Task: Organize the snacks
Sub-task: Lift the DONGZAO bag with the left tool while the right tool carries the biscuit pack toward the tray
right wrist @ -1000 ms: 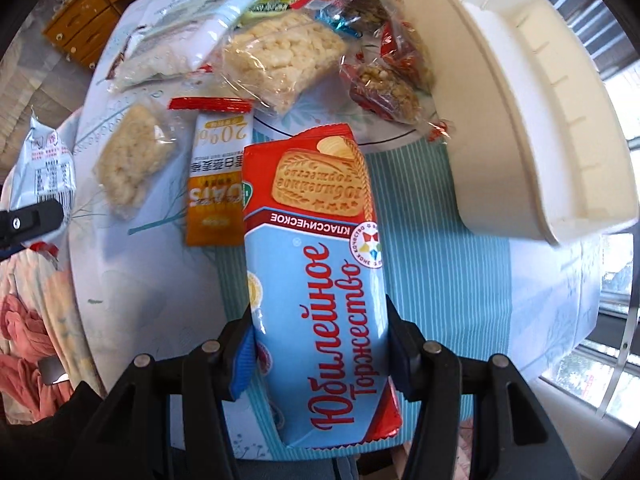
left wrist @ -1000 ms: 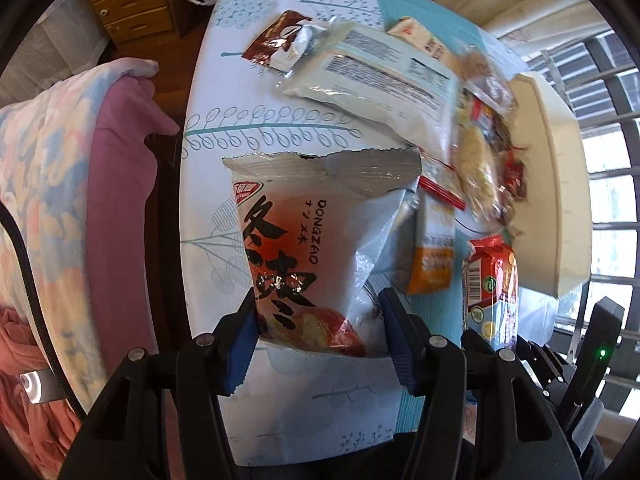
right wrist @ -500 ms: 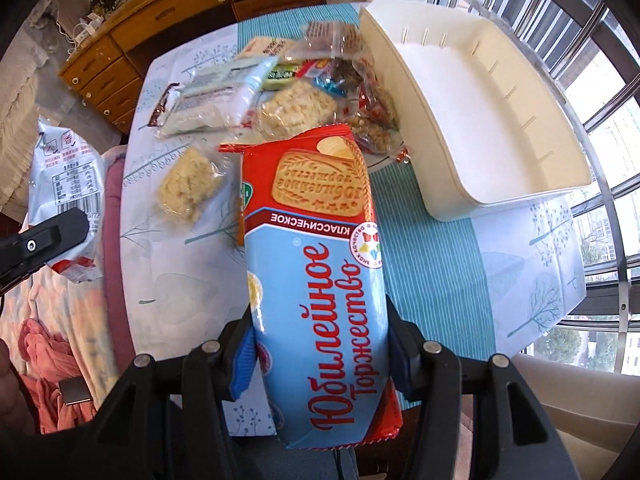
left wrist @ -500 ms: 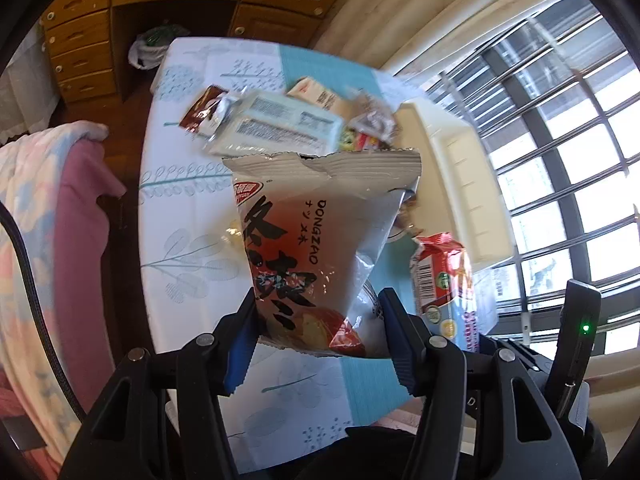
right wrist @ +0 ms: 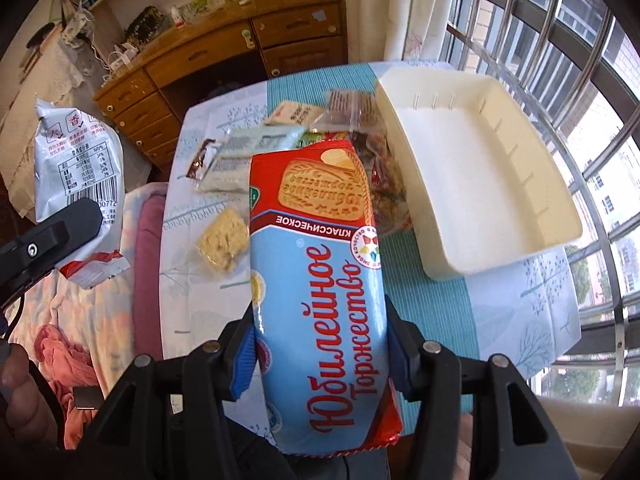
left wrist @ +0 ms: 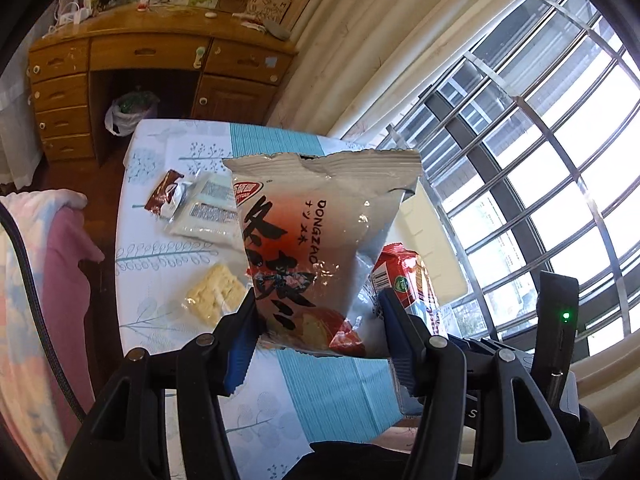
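Lifting both packs clear of table (right wrist: pixel 432 304): left gripper (left wrist: pixel 318 330) clamps silver snack bag (left wrist: pixel 320 240), right gripper (right wrist: pixel 320 354) clamps biscuit pack (right wrist: pixel 320 280); tray (right wrist: pixel 480 176), upper right, empty, next stop.

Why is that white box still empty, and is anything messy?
The white bin holds nothing yet; the snacks lie jumbled in a heap on the table beside it. Both grippers hold packets in the air: a silver bag and a blue biscuit pack. Nothing looks spilled.

Home bedroom: wooden desk (left wrist: pixel 160 64), bedding (left wrist: pixel 36 264).
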The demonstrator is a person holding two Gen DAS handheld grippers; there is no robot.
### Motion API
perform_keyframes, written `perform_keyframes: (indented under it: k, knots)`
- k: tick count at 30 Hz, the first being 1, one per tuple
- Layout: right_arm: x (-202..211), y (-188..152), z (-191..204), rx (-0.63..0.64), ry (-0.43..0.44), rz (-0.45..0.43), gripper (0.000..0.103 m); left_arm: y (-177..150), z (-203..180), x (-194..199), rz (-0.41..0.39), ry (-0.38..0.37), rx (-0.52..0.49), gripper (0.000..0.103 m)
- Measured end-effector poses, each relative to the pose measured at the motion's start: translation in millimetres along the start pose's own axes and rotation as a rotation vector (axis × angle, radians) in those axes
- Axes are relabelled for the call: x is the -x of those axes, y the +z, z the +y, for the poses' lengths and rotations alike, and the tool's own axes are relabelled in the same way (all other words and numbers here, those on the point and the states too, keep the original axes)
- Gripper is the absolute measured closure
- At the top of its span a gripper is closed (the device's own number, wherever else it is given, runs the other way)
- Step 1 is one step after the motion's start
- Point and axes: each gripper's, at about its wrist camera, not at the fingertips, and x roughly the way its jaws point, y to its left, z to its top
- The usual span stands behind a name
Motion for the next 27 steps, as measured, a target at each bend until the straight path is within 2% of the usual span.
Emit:
perform_keyframes:
  k: [7, 16, 27]
  knots:
    - [18, 19, -35, 0.050, 0.047, -0.076, 0.049, 8, -43, -12, -0.052, 0.045, 0.016, 0.046]
    - [32, 45, -103, 0.074, 0.104, -0.156, 0.050, 19, -109, -36, -0.121, 0.081, 0.010, 0.046]
    - [27, 68, -177, 0.087, 0.089, -0.196, 0.050, 26, -170, -107, -0.095, 0.093, -0.002, 0.046]
